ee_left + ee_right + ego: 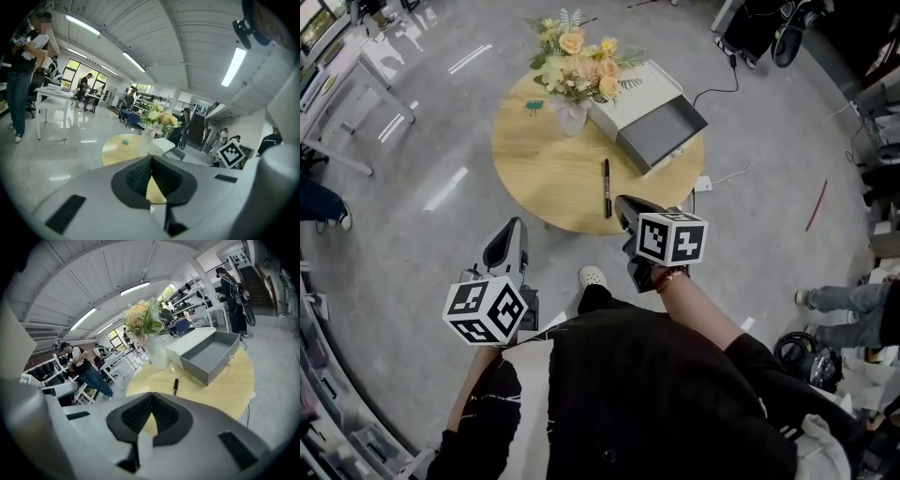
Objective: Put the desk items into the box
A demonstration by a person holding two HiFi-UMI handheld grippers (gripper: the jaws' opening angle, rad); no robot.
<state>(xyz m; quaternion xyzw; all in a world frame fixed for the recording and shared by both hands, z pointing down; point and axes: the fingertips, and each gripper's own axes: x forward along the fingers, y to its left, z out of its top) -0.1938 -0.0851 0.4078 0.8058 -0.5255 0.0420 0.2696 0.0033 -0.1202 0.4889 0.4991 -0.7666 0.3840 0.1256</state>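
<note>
1. The slim black pen [607, 187] lies flat on the round, pale wooden tabletop [534, 164], pointing lengthwise away from the person. It is just ahead of the right claw [625, 204] and a little to its left, near but not touching.
2. In the right gripper view the pen [176, 386] shows just beyond the tips of the right claw [151, 394]. The claw's ribbed black pads [136, 414] are closed tip to tip with nothing between them.
3. The left claw [514, 230] shows in front of the tabletop's near edge, well apart from the pen. In the left gripper view the left claw [151, 157] is also closed together and empty, its pads [137, 177] dark and finely ribbed.
4. The shallow, matte grey rectangular box [667, 131] stands open at the far right of the tabletop, beyond the pen. It rests against a flat white lid [633, 94]. The right gripper view shows its low straight walls [211, 366] and bare inside.
5. A small teal object [533, 105], too small to identify, lies at the far left of the tabletop, near a pale translucent vase [572, 117] of peach and yellow flowers [577, 66].
6. Each claw carries a white cube with black square markers [485, 309], and its shell is smooth grey plastic.
</note>
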